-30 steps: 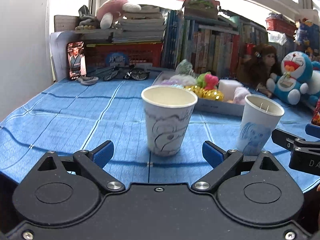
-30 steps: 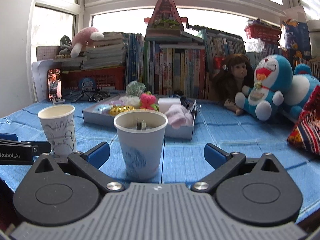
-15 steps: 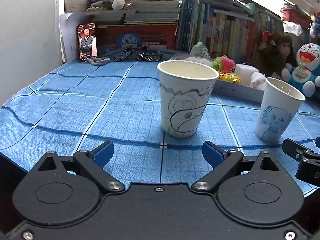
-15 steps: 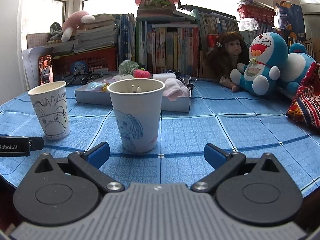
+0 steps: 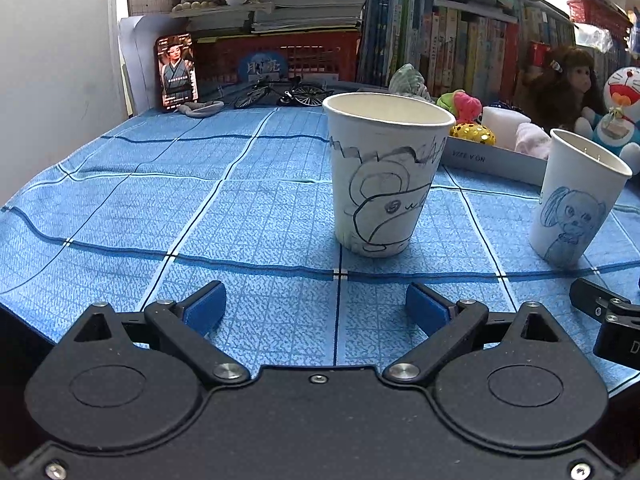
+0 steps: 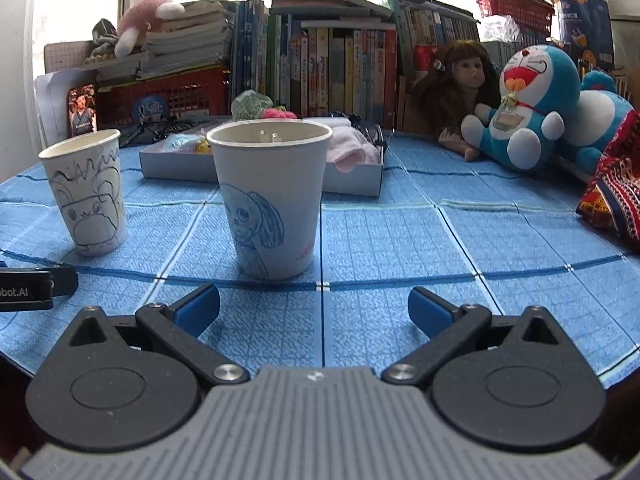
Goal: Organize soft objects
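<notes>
Paper cup ahead of spread right claw, apart

On the tablecloth two paper cups stand upright and apart: the cup with the dog drawing to the right, the cup with the outline drawing to its left. Behind them, farther off, lies a shallow box holding small soft items. Far right sit a doll and, right of it, a plush cat. A row of books lines the far edge, a phone propped at far left.
</notes>
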`<state>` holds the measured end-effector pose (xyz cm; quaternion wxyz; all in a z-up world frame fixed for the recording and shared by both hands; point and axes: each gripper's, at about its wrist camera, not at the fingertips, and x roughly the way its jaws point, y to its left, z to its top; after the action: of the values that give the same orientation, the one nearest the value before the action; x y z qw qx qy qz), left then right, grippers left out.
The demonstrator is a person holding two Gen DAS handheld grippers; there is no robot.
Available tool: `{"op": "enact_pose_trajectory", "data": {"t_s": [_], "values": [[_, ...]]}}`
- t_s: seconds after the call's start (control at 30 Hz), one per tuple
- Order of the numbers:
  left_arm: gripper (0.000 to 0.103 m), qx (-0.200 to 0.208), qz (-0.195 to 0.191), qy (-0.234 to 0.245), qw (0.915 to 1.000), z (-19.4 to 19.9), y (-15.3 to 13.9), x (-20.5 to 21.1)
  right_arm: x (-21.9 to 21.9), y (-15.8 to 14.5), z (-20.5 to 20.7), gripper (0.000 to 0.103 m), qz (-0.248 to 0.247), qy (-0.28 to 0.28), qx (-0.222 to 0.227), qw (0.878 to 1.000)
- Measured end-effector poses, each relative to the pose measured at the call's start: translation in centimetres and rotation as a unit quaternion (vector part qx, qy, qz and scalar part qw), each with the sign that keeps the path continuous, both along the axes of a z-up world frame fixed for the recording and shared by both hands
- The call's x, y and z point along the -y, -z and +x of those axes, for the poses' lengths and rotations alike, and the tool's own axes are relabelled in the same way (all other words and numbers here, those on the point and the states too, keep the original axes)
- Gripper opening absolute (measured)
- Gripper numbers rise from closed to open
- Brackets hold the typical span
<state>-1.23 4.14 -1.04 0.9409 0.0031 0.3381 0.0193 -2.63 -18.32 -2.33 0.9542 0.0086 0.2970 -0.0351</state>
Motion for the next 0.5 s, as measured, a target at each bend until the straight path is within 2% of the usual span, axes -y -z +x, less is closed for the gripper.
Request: {"op": "enact_pose_trajectory", "data": {"t_s": [0.5], "values": [[0.103,-0.005,0.004,0.024,0.9997,0.67,0.33,0.24,-0.53,0.41,0.49,0.103,-0.006,-0.008,-0.015,1.000]]}}
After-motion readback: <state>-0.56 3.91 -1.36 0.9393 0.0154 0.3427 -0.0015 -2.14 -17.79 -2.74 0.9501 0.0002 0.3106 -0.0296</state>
